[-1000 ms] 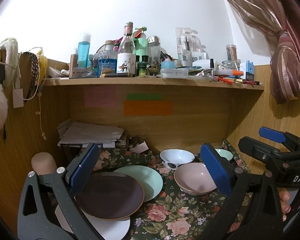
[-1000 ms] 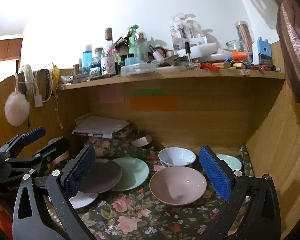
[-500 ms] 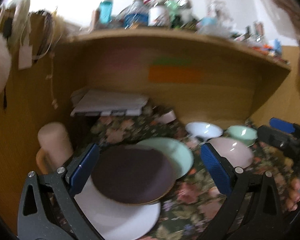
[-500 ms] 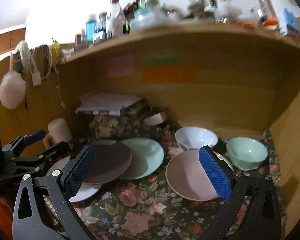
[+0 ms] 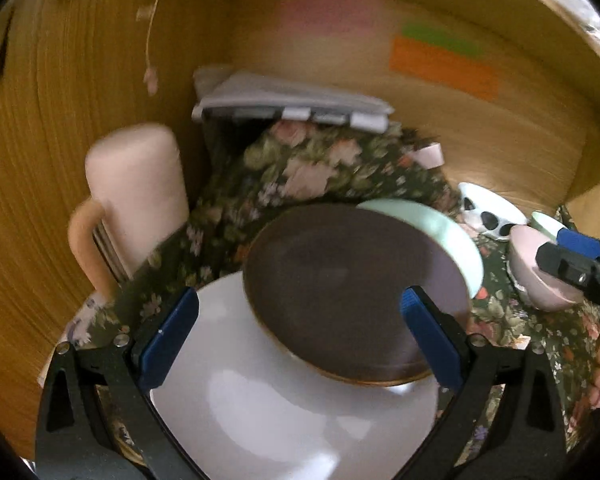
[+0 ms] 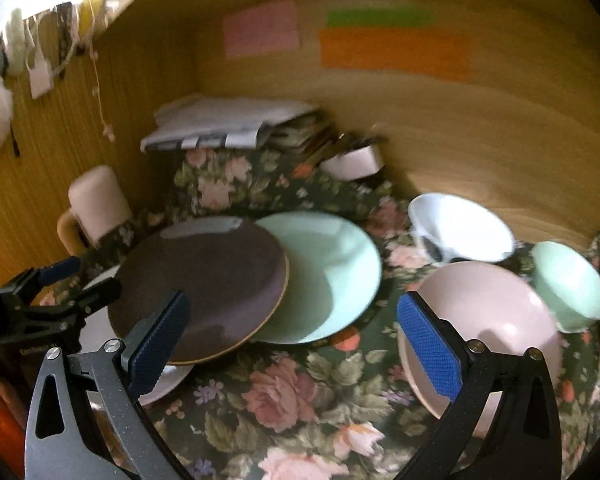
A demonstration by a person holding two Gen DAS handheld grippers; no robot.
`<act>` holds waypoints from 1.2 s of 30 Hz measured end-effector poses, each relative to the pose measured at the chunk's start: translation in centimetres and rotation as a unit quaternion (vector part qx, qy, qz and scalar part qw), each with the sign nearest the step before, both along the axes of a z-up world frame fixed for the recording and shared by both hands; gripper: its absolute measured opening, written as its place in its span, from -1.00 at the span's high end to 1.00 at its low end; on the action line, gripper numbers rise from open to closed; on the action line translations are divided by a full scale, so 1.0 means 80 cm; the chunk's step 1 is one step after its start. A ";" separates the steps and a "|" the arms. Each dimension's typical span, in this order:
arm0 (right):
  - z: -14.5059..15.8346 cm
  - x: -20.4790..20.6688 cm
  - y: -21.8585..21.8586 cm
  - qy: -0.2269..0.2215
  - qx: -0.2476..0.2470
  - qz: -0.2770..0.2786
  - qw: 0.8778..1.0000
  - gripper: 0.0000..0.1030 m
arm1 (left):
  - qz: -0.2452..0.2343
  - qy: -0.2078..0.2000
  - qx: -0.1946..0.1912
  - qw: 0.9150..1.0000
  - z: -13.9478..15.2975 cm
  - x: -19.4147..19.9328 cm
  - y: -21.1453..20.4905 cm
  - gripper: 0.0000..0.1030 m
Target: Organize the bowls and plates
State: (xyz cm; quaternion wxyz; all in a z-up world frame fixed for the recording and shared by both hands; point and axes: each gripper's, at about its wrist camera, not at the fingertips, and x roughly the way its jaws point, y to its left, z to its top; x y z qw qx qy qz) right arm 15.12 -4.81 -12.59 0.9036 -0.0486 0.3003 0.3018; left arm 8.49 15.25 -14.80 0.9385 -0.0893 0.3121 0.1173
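Overhead — left gripper (image 5: 300, 340), fingers (image 5: 168, 338) apart

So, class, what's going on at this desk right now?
A person holds a gripper in each hand over crockery on a floral cloth. The left hand-held gripper is open above the brown plate, which overlaps a white plate and a mint plate. The right hand-held gripper is open near the pink bowl. Nothing is gripped.

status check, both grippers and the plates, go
Left gripper open, empty, over brown plate. Right gripper open, empty, near pink bowl. Brown plate overlaps white plate and green plate. Nothing stacked yet.
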 end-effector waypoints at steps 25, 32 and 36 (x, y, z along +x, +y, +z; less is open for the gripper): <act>-0.061 0.097 0.071 0.134 -0.028 0.052 0.989 0.06 | -0.017 0.079 -0.084 0.993 -0.037 0.043 0.051 0.35; -0.067 0.103 0.081 0.155 -0.018 0.066 0.986 0.28 | -0.028 0.085 -0.089 0.992 -0.037 0.047 0.049 0.45; -0.064 0.101 0.087 0.150 -0.017 0.070 0.986 0.30 | -0.028 0.088 -0.090 0.992 -0.037 0.050 0.050 0.45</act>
